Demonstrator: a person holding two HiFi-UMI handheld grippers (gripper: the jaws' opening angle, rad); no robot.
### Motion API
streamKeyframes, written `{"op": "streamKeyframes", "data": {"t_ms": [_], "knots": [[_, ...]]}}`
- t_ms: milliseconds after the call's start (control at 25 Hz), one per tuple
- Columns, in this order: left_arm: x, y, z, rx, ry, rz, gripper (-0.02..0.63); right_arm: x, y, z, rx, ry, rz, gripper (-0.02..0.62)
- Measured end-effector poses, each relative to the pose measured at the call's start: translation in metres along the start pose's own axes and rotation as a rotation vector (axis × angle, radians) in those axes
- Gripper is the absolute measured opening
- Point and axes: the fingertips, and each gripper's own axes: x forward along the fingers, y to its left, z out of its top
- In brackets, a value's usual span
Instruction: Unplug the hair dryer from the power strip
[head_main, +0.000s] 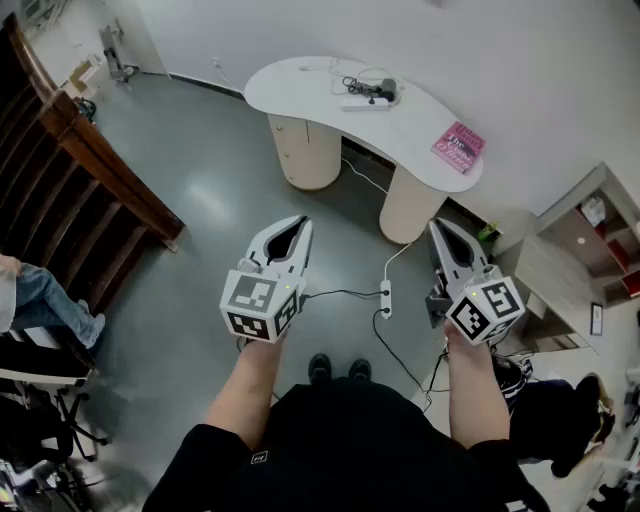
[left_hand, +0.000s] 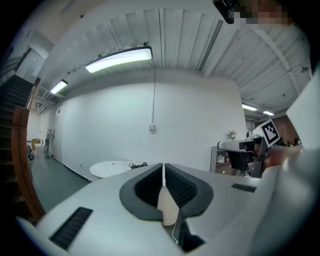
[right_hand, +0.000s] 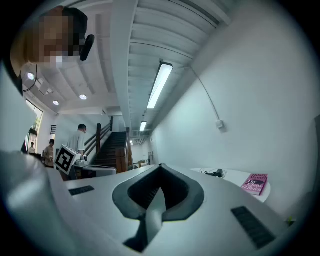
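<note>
Upper centre, a dark hair dryer (head_main: 384, 90) with tangled cord lies by a white power strip (head_main: 360, 102) on the counter (head_main: 300, 85), while the fingers of the left gripper (head_main: 299, 226) and right gripper (head_main: 438, 228) are pressed together, empty.

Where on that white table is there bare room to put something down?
The left end of the table is bare, as is the stretch between the hair dryer and the pink book. The back middle is crowded: hair dryer, cord and power strip bunch together.

Closed left tongs (left_hand: 163, 167) — white table (left_hand: 106, 169) well beyond, ceiling light (left_hand: 120, 59) lit
</note>
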Motion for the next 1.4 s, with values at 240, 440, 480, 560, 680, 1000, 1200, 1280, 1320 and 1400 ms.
{"op": "streamKeyframes", "data": {"t_ms": [240,440,480,560,680,1000,1200,1280,1320,1400], "knots": [[0.001,-0.001,0.002,0.000,-0.002,0.010,0.025,0.001,-0.001,0.001,0.006,-0.003,0.011,0.034],[0.003,-0.009,0.000,-0.002,0.000,0.018,0.025,-0.004,-0.007,0.003,0.000,-0.004,0.016,0.034],[0.005,-0.011,0.000,-0.002,-0.001,0.020,0.025,-0.006,-0.010,0.004,-0.008,-0.006,0.016,0.033],[0.009,-0.018,0.000,-0.001,-0.003,0.022,0.025,-0.013,-0.016,0.006,-0.031,-0.011,0.016,0.034],[0.015,-0.027,0.000,-0.006,-0.002,0.027,0.025,-0.022,-0.026,0.013,-0.048,-0.028,0.028,0.034],[0.029,-0.036,0.005,0.002,-0.006,0.051,0.025,-0.027,-0.047,0.007,0.010,-0.029,0.057,0.035],[0.050,-0.029,-0.004,-0.008,0.008,0.041,0.025,-0.009,-0.061,0.000,0.038,-0.017,0.077,0.036],[0.061,-0.021,-0.008,-0.011,0.013,0.033,0.025,0.006,-0.066,-0.003,0.039,-0.005,0.080,0.037],[0.068,-0.015,-0.009,-0.012,0.015,0.031,0.025,0.015,-0.069,-0.005,0.037,0.000,0.082,0.037],[0.084,-0.001,-0.010,-0.016,0.016,0.026,0.025,0.034,-0.076,-0.008,0.038,0.008,0.082,0.038]]}}
